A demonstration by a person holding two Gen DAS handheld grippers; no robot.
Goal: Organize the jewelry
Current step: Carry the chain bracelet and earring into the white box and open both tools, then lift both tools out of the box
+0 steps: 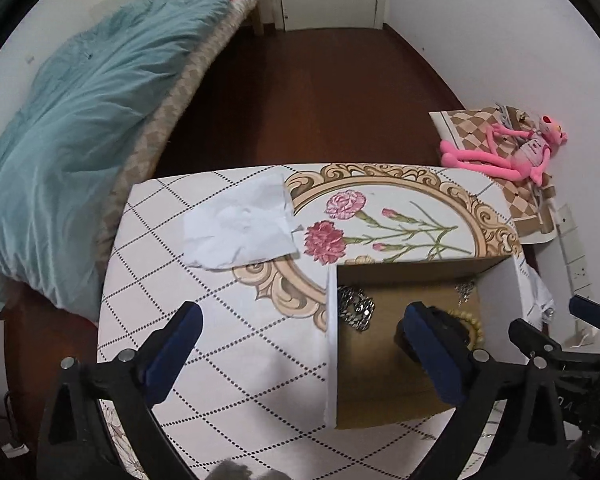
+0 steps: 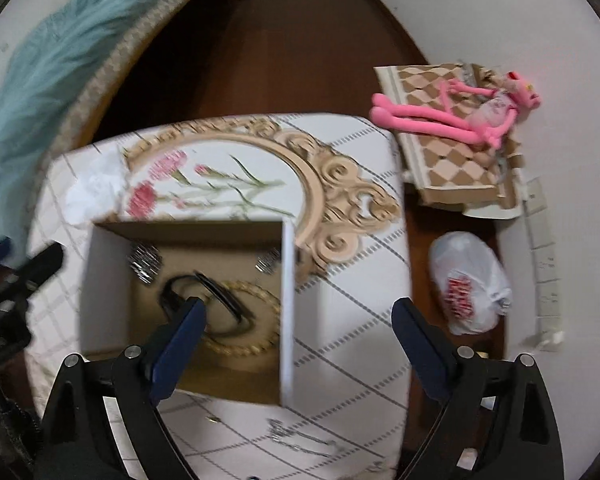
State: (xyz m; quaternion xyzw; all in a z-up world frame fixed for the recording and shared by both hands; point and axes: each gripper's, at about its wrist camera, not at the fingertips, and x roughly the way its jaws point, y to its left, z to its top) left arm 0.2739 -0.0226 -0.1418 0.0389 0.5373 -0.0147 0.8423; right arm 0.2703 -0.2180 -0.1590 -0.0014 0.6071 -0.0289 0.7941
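An open cardboard box (image 1: 496,292) (image 2: 108,276) sits on the patterned table (image 1: 220,344) (image 2: 340,312). Inside lie a silver chain (image 1: 356,308) (image 2: 145,263), a gold bead bracelet (image 1: 474,324) (image 2: 256,320), a black band (image 2: 220,300) and a small silver piece (image 1: 466,290) (image 2: 267,261). A thin silver chain (image 2: 296,438) lies on the table near the box's front edge. My left gripper (image 1: 300,320) is open and empty, straddling the box's left wall. My right gripper (image 2: 300,316) is open and empty, straddling the box's right wall.
A crumpled white tissue (image 1: 240,224) (image 2: 96,188) lies on the table behind the box. A bed with a teal blanket (image 1: 80,120) stands at left. A pink plush toy (image 2: 460,116) lies on checkered boards at right. A white plastic bag (image 2: 468,280) lies on the floor.
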